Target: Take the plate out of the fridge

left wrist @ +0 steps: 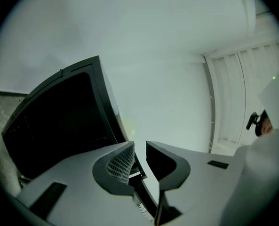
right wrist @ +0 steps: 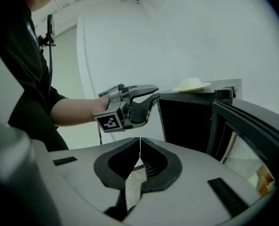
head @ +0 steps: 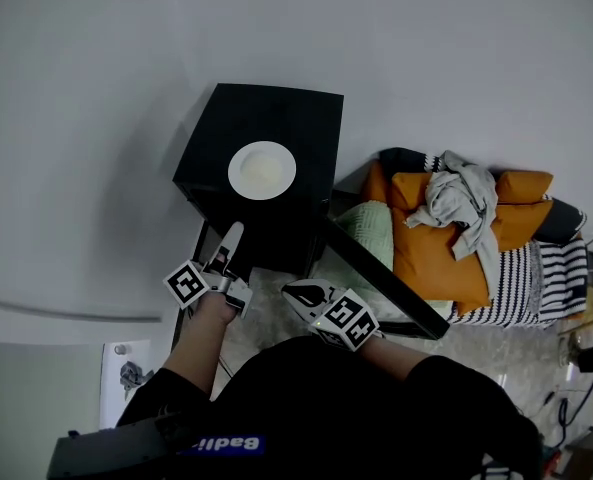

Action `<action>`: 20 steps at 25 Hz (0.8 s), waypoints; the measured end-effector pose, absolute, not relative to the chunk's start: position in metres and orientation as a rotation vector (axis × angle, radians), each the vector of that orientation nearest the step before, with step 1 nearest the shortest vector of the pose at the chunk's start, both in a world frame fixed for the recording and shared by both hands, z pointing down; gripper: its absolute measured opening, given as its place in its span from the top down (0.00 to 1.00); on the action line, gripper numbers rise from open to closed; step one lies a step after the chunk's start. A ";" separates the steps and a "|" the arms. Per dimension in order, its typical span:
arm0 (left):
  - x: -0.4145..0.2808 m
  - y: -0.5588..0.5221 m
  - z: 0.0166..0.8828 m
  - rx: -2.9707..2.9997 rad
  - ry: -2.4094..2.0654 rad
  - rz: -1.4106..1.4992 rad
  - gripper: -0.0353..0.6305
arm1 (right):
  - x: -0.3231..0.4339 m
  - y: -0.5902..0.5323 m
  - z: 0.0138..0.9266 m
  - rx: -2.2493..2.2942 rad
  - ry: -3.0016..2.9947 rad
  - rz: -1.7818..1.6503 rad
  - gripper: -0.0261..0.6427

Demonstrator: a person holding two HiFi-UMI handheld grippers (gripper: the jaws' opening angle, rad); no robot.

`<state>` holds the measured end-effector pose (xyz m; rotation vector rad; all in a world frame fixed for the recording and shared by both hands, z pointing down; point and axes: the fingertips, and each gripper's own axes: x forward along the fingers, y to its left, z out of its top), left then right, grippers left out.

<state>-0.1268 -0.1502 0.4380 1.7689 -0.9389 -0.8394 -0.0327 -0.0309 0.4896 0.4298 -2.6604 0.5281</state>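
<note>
Plate (head: 262, 170) sits atop fridge (head: 301, 118); I note left gripper (left wrist: 139, 149) spread, empty; right gripper (right wrist: 139, 140) pressed together, empty.

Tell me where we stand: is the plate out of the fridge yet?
Done, it seems: the plate sits on top of the black fridge. In hand: nothing; the left gripper is open and empty beside the fridge, the right gripper shut on nothing. Left: the fridge door stands open, probably to be closed.

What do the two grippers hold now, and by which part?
Nothing is held. The left gripper stands open and empty, the right gripper is shut on nothing. The round white plate rests atop the black fridge.
</note>
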 end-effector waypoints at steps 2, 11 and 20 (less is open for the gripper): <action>-0.123 -0.132 0.439 1.853 -0.989 -0.742 0.85 | -0.034 -0.030 0.489 0.420 -2.663 0.518 0.94; -0.091 -0.056 0.450 2.198 -1.071 -0.340 0.85 | -0.049 -0.024 0.490 0.368 -2.668 0.532 0.94; -0.075 -0.019 0.449 2.408 -1.129 -0.127 0.85 | -0.062 -0.011 0.485 0.311 -2.673 0.492 0.94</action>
